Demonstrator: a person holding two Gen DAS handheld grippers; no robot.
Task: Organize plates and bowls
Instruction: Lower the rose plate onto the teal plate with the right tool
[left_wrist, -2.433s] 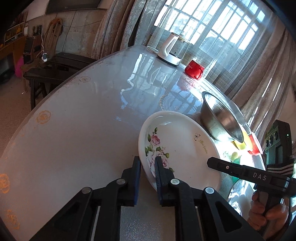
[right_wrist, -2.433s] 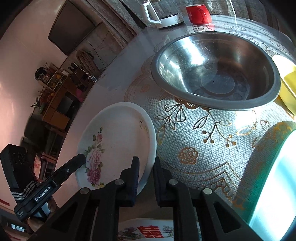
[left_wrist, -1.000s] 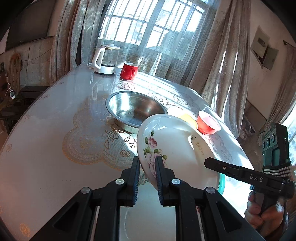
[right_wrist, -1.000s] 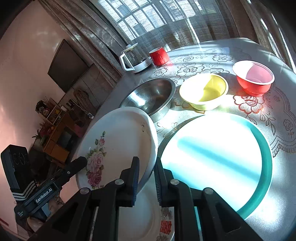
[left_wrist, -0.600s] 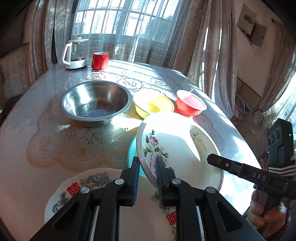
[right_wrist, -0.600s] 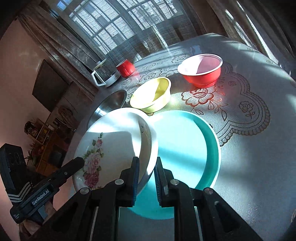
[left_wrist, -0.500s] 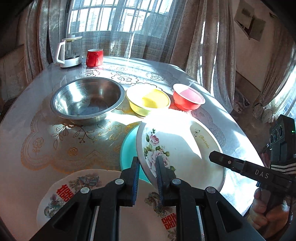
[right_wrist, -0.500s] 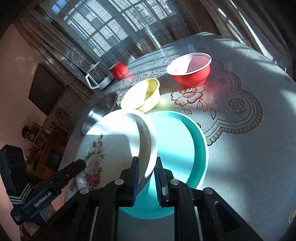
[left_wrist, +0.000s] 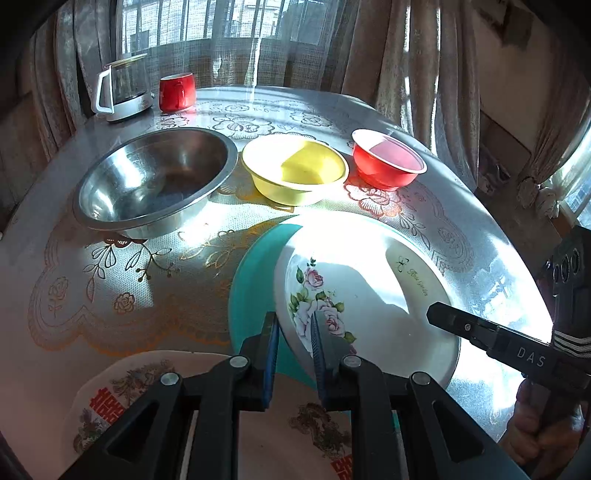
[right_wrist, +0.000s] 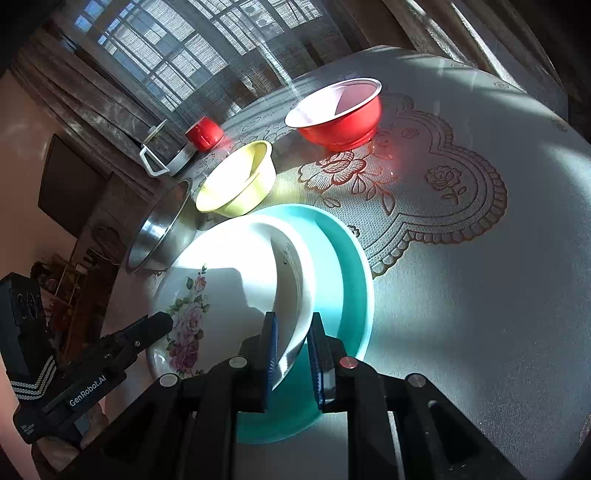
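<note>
Both claws pinched on the rose plate (left_wrist: 369, 291): my left claw (left_wrist: 293, 343) on its near rim, my right claw (right_wrist: 291, 350) on the opposite rim. The plate hangs tilted over the teal plate (left_wrist: 251, 280) at the table's near edge (stacking step). Next: lower level, then release. Both claws point steeply downward. Bowls beyond untouched.

Bare table (right_wrist: 480, 295) right of teal plate (right_wrist: 351, 266); steel bowl (left_wrist: 147, 181), yellow bowl (left_wrist: 295, 173), red bowl (left_wrist: 384, 162) block far side
</note>
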